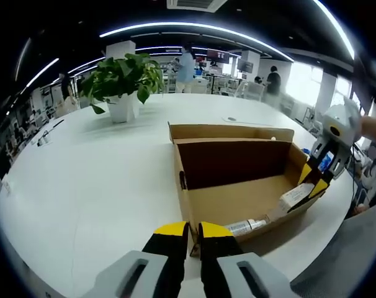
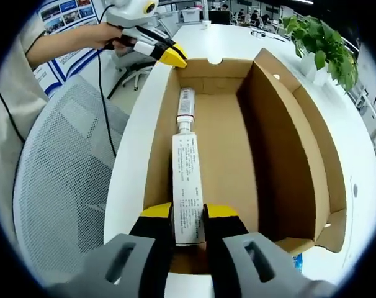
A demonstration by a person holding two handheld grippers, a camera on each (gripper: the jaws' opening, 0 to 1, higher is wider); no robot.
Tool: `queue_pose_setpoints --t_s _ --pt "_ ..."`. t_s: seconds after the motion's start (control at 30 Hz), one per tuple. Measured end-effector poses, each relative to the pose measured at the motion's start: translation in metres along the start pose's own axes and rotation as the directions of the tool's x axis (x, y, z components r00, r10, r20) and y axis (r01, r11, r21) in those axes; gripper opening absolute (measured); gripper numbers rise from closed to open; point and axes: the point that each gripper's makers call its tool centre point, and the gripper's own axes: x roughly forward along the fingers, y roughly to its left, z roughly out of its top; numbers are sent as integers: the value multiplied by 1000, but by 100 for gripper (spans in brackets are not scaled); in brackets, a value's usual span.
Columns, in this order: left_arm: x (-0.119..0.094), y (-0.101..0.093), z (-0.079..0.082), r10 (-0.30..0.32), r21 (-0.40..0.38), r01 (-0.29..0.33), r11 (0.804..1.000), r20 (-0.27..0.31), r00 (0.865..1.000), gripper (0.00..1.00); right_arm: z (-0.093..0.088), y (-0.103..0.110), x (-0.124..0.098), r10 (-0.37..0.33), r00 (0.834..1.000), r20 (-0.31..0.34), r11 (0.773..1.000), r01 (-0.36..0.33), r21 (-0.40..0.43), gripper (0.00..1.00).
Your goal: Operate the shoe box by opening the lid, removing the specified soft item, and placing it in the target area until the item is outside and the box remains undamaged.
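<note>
Right gripper view: the right gripper (image 2: 188, 214) has its yellow-tipped jaws pinched on the flat end of a white squeeze tube with fine print (image 2: 188, 186), lying lengthwise along the floor of the open brown cardboard shoe box (image 2: 299, 155). The print is too small to read. A grey label wraps the tube's far end near the cap. The box's near wall sits right at the white round table's (image 2: 355, 143) edge, with a grey mesh chair (image 2: 64, 167) at frame left.

Left gripper view: the left gripper (image 1: 193, 231) sits narrow at the box's corner at bottom centre, jaws almost closed, gripping nothing I can see. Open tabletop stretches left towards a potted green plant (image 1: 121, 77).
</note>
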Motion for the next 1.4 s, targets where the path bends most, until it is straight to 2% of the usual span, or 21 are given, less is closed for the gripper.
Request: queue_pose_setpoints --t_s 0.37,0.53,1.07,1.4 --pt "0 1 0 7 5 -7 1000 -11 1000 6 4 1 -10 -25 1000 16 1000 25 5 15" --pt "0 0 0 15 5 -15 1000 -13 1000 5 11 -3 -22 -61 997 49 998 61 0 15" --pt "-1 0 -1 37 24 -37 999 -38 999 5 38 -14 -91 -141 976 168 990 144 -3 15" --pt "0 0 -1 41 24 -40 999 -44 998 5 39 -16 -133 -153 971 184 986 163 -38 15"
